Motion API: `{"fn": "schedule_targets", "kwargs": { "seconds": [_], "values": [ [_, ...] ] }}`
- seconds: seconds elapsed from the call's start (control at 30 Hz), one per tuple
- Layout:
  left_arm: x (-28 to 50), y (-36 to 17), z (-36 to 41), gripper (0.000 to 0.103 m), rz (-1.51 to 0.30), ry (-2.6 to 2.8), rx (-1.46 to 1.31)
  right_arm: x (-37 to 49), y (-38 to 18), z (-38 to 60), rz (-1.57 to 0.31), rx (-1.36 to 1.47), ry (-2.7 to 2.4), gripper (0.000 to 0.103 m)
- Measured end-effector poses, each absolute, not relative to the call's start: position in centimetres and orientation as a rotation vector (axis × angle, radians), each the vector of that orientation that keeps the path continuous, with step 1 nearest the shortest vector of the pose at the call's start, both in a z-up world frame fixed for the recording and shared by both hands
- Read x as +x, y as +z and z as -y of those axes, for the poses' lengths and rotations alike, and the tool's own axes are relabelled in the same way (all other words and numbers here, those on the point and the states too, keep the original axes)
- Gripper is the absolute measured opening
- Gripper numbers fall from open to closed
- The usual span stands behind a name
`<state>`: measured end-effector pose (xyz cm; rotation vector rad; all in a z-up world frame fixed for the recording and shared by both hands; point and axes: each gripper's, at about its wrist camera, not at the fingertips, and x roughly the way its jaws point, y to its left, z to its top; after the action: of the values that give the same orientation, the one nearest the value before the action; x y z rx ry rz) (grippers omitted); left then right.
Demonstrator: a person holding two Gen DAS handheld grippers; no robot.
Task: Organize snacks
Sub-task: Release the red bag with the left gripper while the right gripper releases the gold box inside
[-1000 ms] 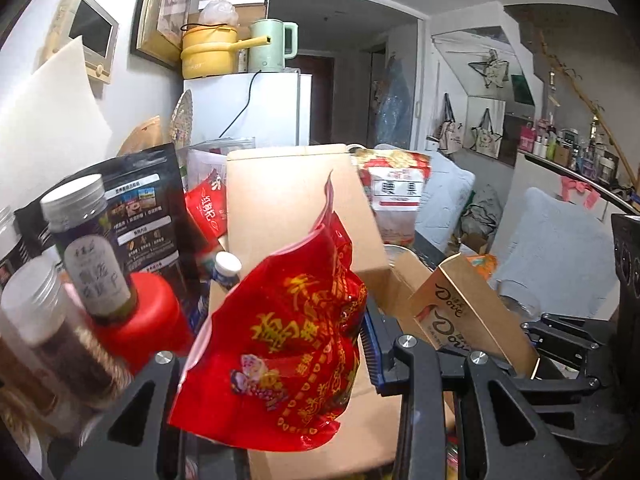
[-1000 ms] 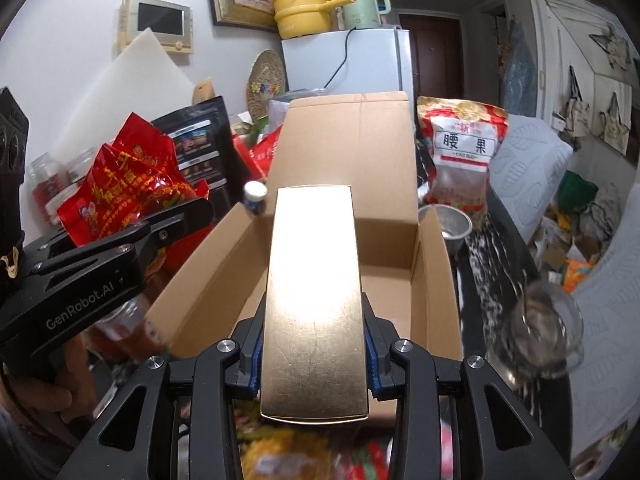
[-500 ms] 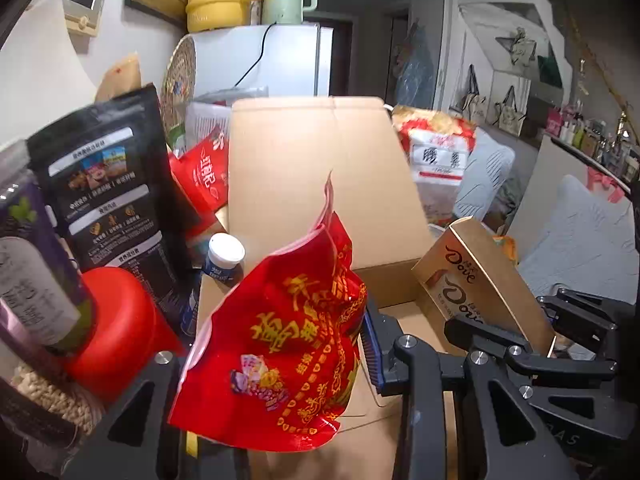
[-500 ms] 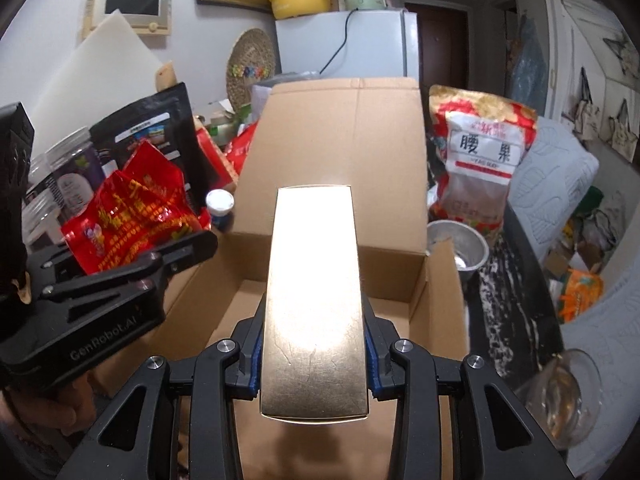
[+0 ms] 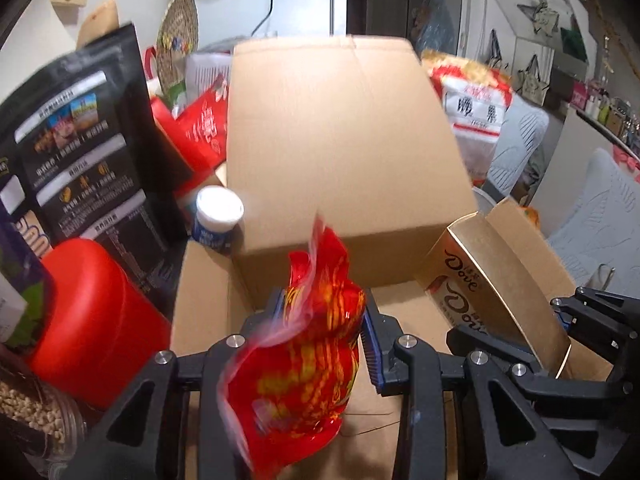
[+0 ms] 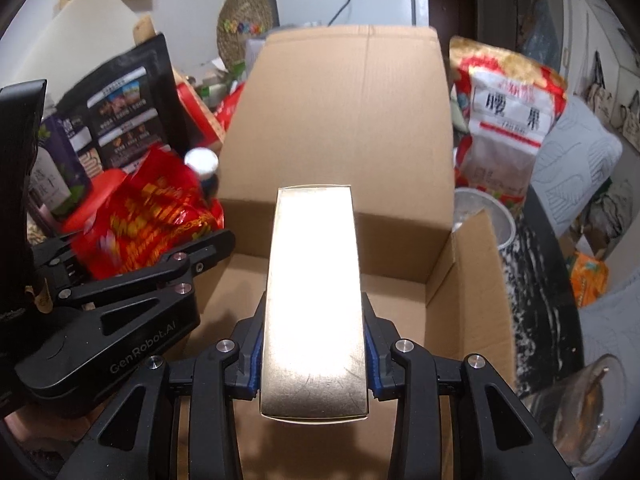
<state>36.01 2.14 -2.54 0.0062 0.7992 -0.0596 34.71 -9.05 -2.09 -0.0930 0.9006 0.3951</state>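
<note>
An open cardboard box stands in front of both grippers, its back flap upright; it also shows in the right wrist view. My left gripper is shut on a red snack bag and holds it over the box's left side; the bag looks blurred. The bag shows in the right wrist view too. My right gripper is shut on a gold Dove chocolate box and holds it over the box's opening. The Dove box also shows in the left wrist view.
Left of the box stand a black snack pouch, a red-lidded jar and a small white-capped bottle. A large cashew bag and a metal bowl are on the right, a glass jar at the near right.
Both grippers have moved forward and down toward the box's opening. The red bag has swung lower between the left fingers and is blurred. Both grips are unchanged.
</note>
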Motion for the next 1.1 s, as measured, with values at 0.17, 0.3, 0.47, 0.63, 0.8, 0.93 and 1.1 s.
{"fn": "schedule_targets", "kwargs": {
  "seconds": [0.17, 0.3, 0.47, 0.63, 0.8, 0.93, 1.1],
  "values": [
    [37.0, -4.2, -2.2, 0.035, -0.871, -0.064, 0.001, 35.3, -3.3, 9.2, -0.943, -0.094, 0.363, 0.038],
    [37.5, -4.9, -2.1, 0.037, -0.912, -0.042, 0.003, 35.5, -3.7, 9.6, -0.958, -0.083, 0.344, 0.039],
    [37.2, -3.9, -1.9, 0.058, -0.857, 0.028, 0.056, 35.4, -3.1, 10.1, -0.946, -0.074, 0.309, 0.061],
    [36.6, -2.9, -1.9, 0.063, -0.835, 0.031, 0.056, 34.9, -2.2, 10.4, -0.93, -0.077, 0.298, 0.061],
    [35.3, -1.7, -2.1, 0.063, -0.819, 0.028, 0.051, 33.8, -0.8, 10.4, -0.899, -0.085, 0.29, 0.061],
    [33.4, -0.1, -2.6, 0.063, -0.788, 0.04, 0.051, 32.5, 0.7, 10.6, -0.866, -0.095, 0.281, 0.061],
    [31.3, 2.2, -2.6, 0.064, -0.743, 0.053, 0.05, 30.5, 3.1, 10.8, -0.816, -0.104, 0.276, 0.061]
  ]
}}
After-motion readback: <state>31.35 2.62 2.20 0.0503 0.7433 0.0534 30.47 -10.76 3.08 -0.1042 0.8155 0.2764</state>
